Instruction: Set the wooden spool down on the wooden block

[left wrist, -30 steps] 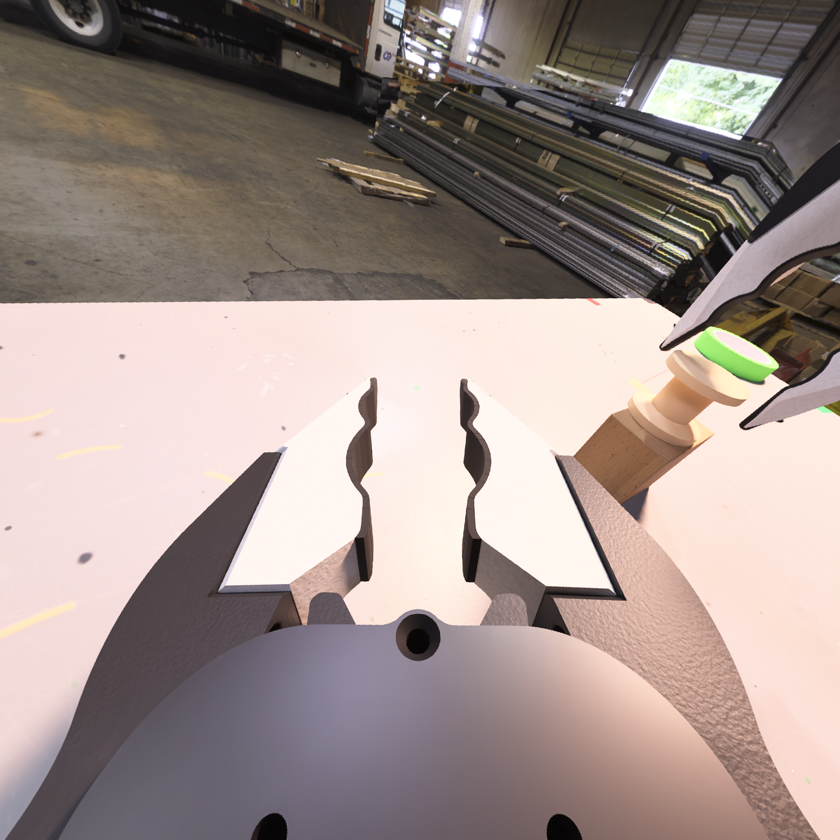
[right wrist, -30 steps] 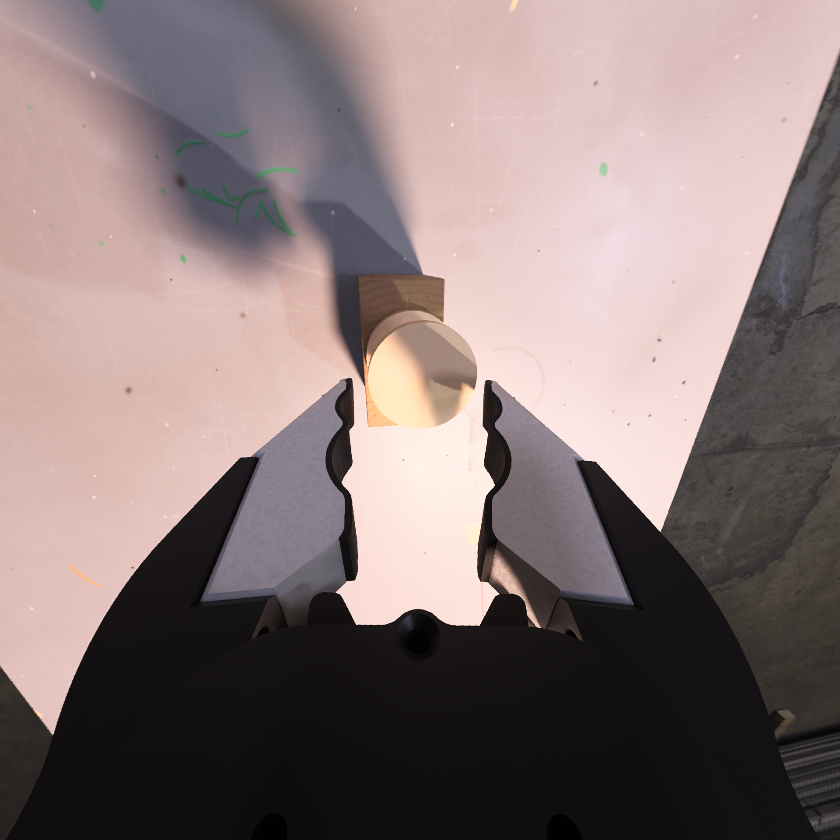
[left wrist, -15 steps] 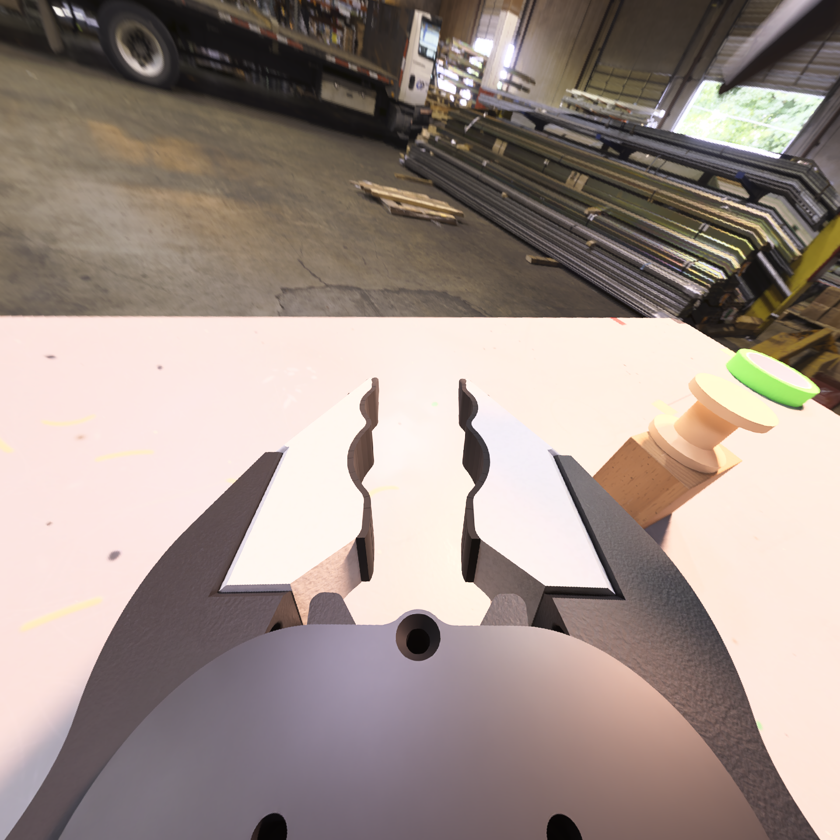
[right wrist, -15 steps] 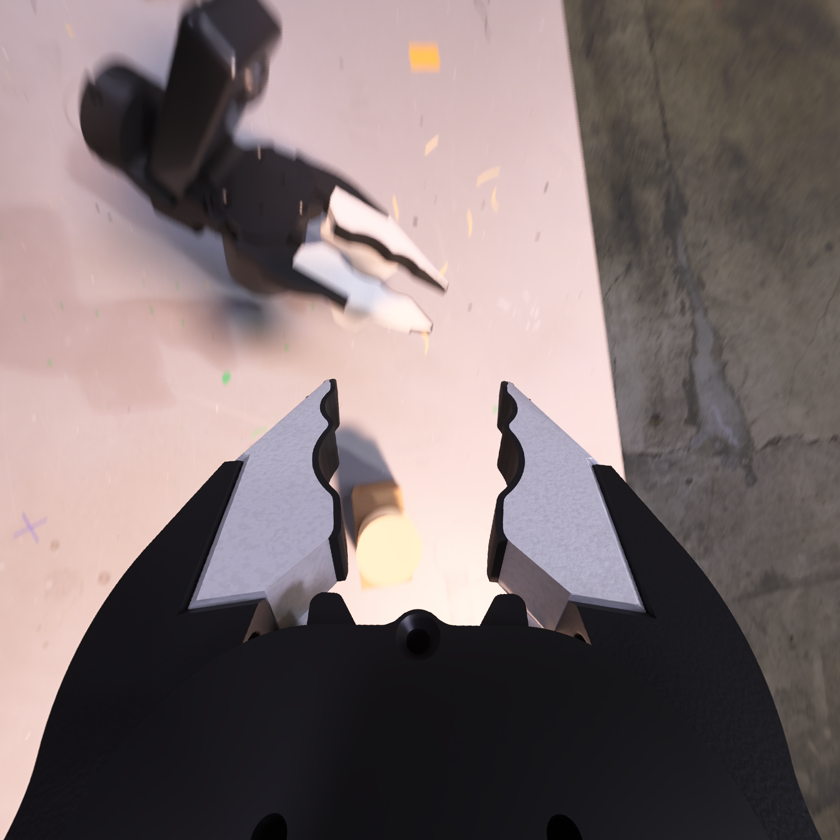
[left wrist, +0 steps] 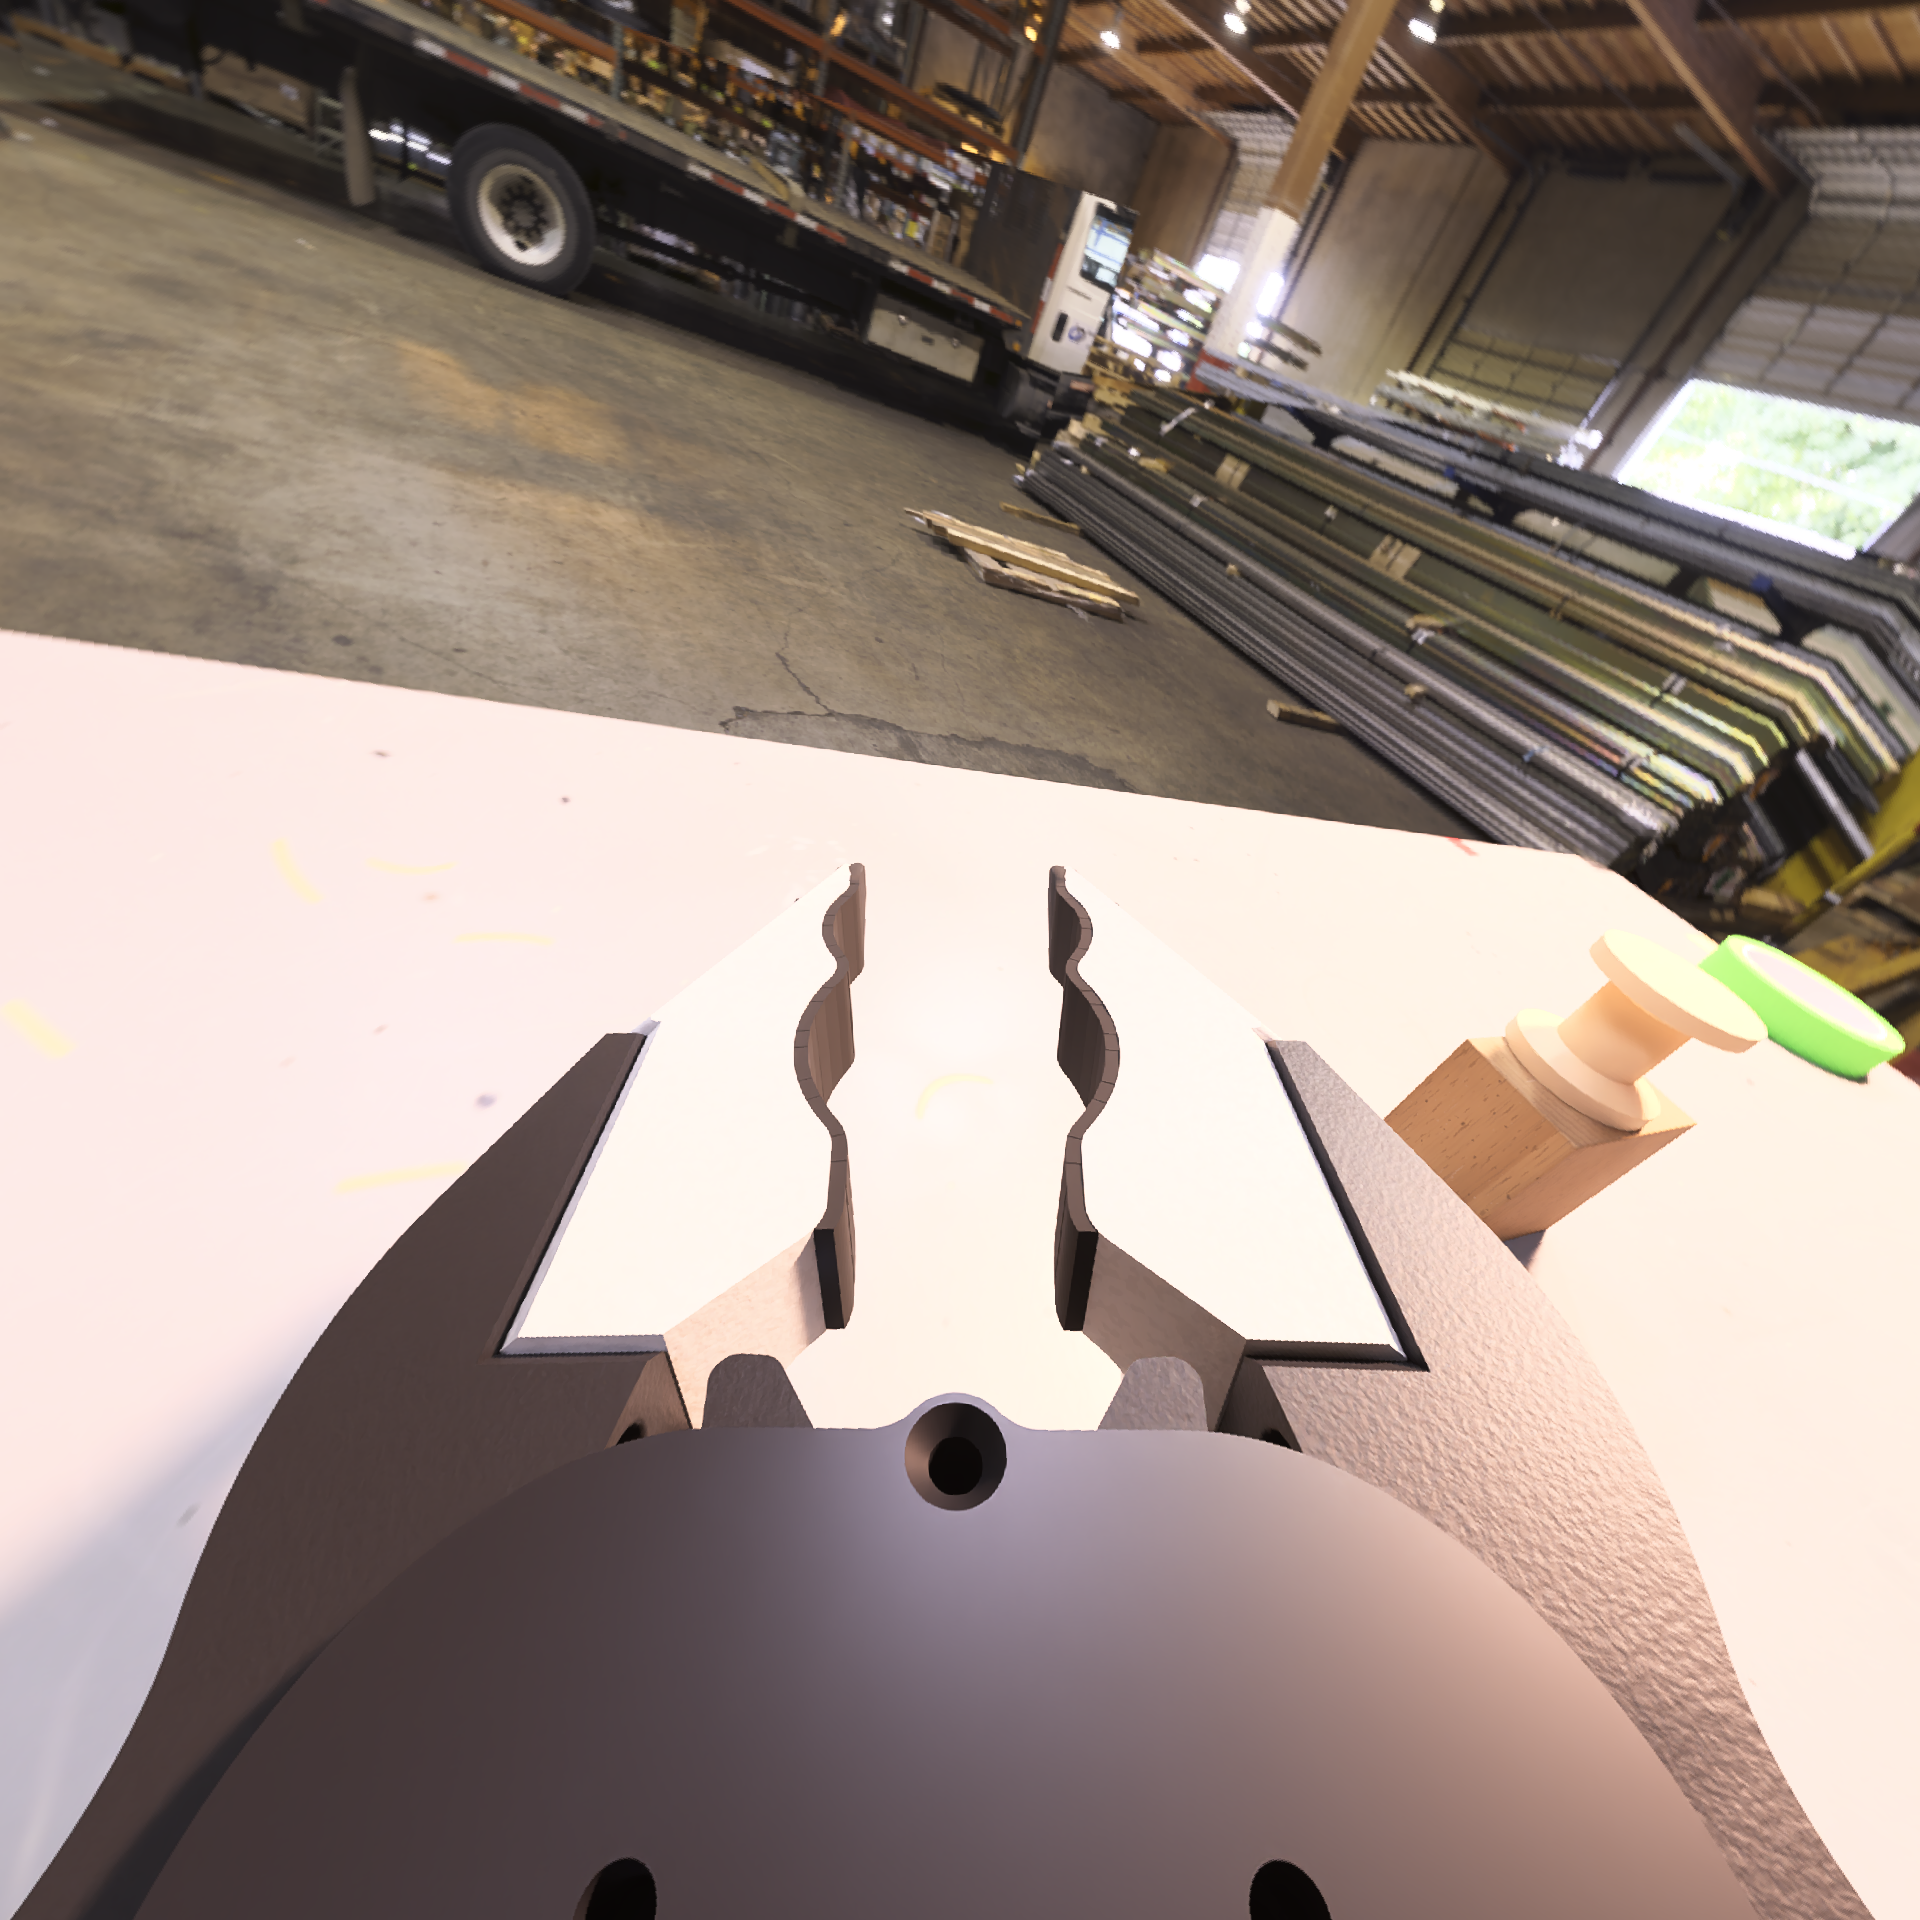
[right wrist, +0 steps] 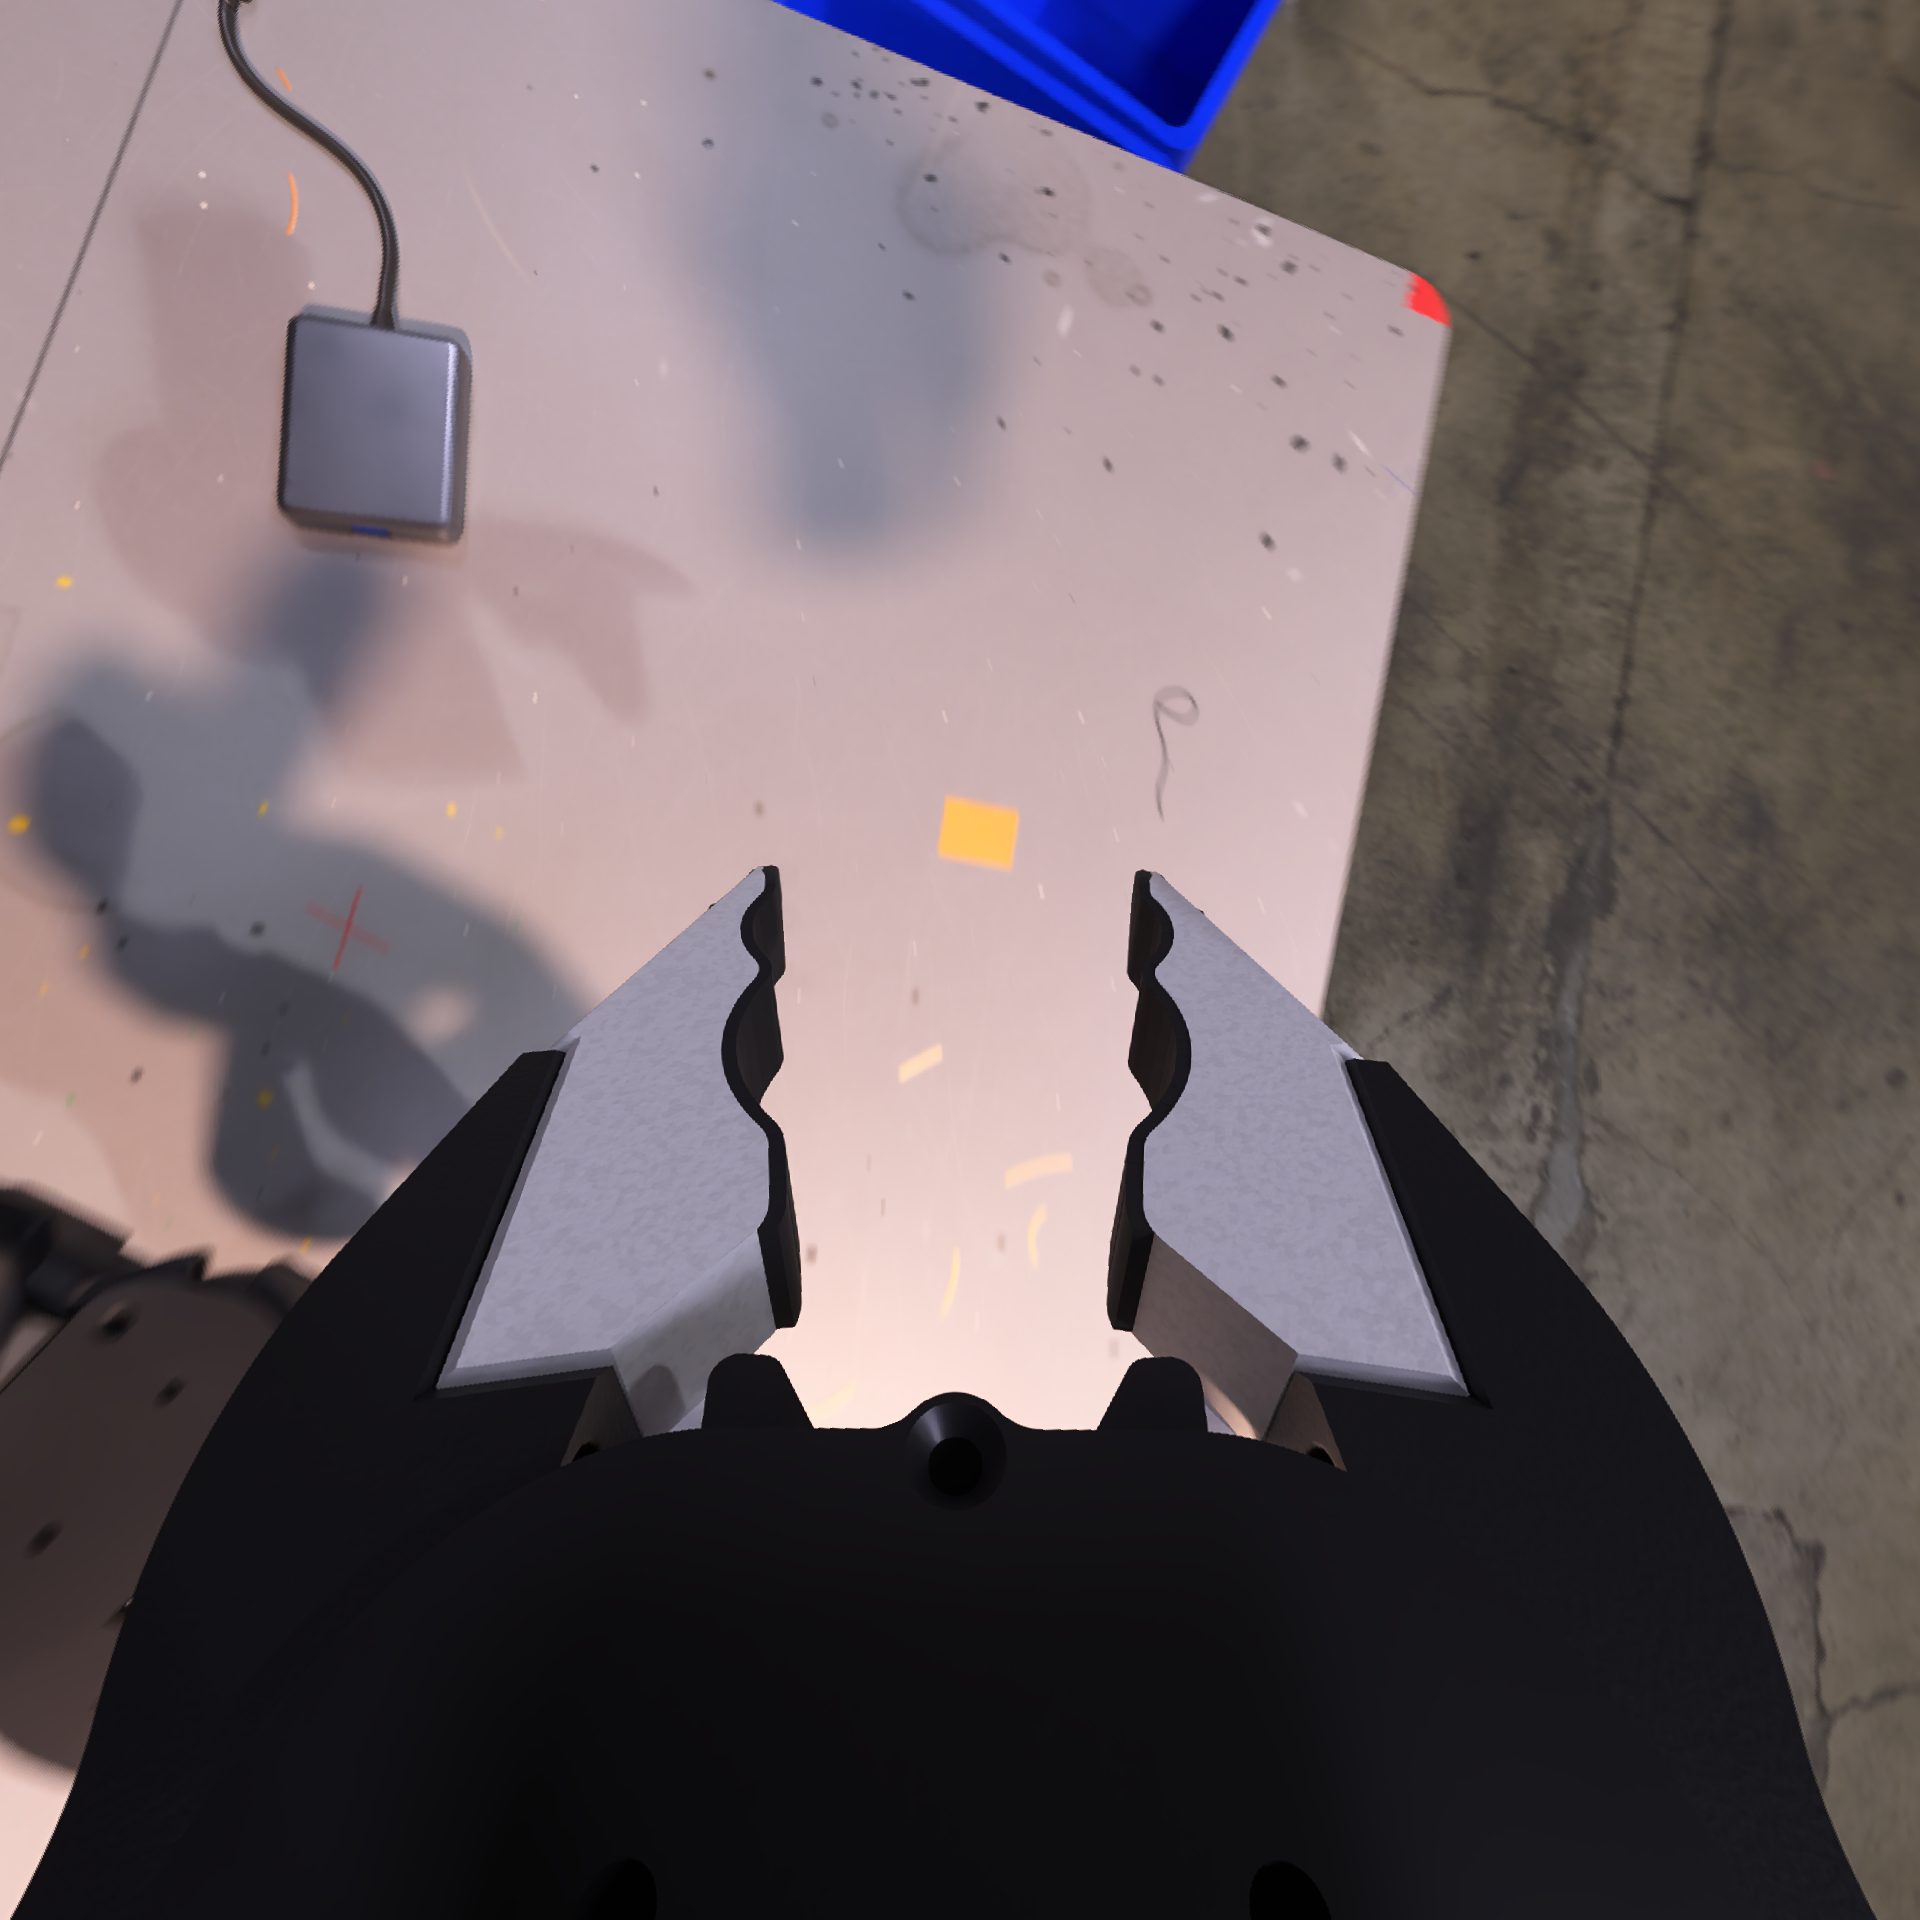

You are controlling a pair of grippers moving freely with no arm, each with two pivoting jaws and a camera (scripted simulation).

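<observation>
Left gripper [left wrist: 954, 883]: grey body, white fingers [left wrist: 727, 1122], jaws parted with a narrow empty gap, held low and near level | Right gripper [right wrist: 956, 888]: black body, pale grey fingers [right wrist: 1247, 1143], jaws spread wider, nothing between them, pointed steeply downward.

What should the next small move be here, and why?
Probably none beyond keeping both hand-held grippers clear. The wooden spool stands on the wooden block, and neither the right hand-held gripper nor the left hand-held gripper, both open and empty, touches it. The placement looks done.
</observation>
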